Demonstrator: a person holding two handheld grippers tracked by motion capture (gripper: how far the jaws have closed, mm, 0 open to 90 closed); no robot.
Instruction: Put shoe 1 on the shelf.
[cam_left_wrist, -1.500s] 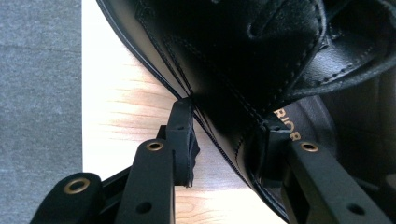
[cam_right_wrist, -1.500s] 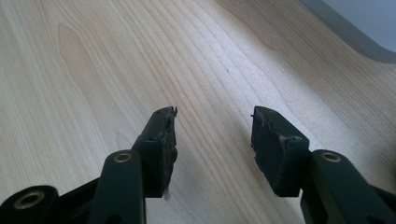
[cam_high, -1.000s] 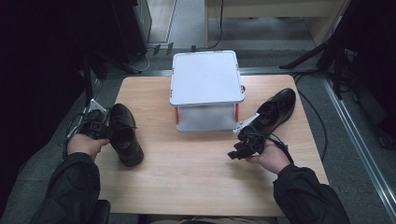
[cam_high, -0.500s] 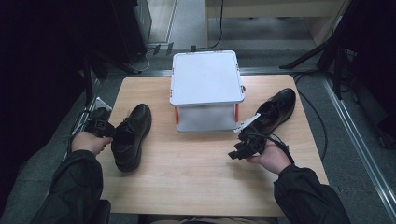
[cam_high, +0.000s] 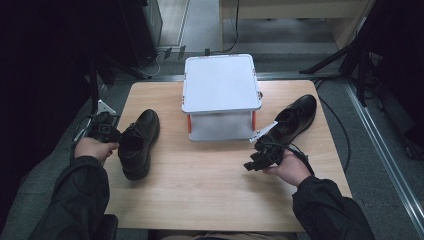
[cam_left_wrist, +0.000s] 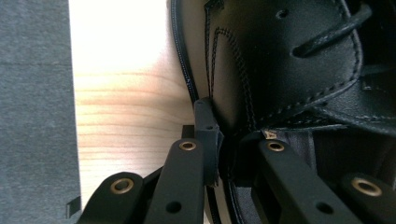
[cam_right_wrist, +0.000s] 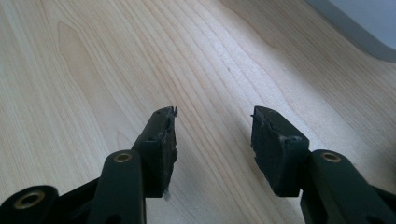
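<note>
A black leather shoe (cam_high: 137, 144) is being held at the left side of the tabletop (cam_high: 210, 185) by the left gripper (cam_high: 105, 131). In the left gripper view, the jaws are being pressed together on the rim of the shoe's (cam_left_wrist: 289, 70) opening, one jaw outside the leather and one inside, having just been closing on it. The shoe is being kept with its sole on the wood, its toe pointing away from the person and slightly toward the middle, well apart from the white box (cam_high: 220, 95) that is standing at the far centre of the tabletop.

The right gripper (cam_high: 260, 157) is being held low over the wood near the front right corner of the box, in the person's right hand (cam_high: 290, 167). In the right gripper view its jaws are being kept apart, with bare tabletop (cam_right_wrist: 93, 70) between them. A second black shoe (cam_high: 295, 120) is lying just beyond that gripper, at the right of the box, toe toward the far right corner.
</note>
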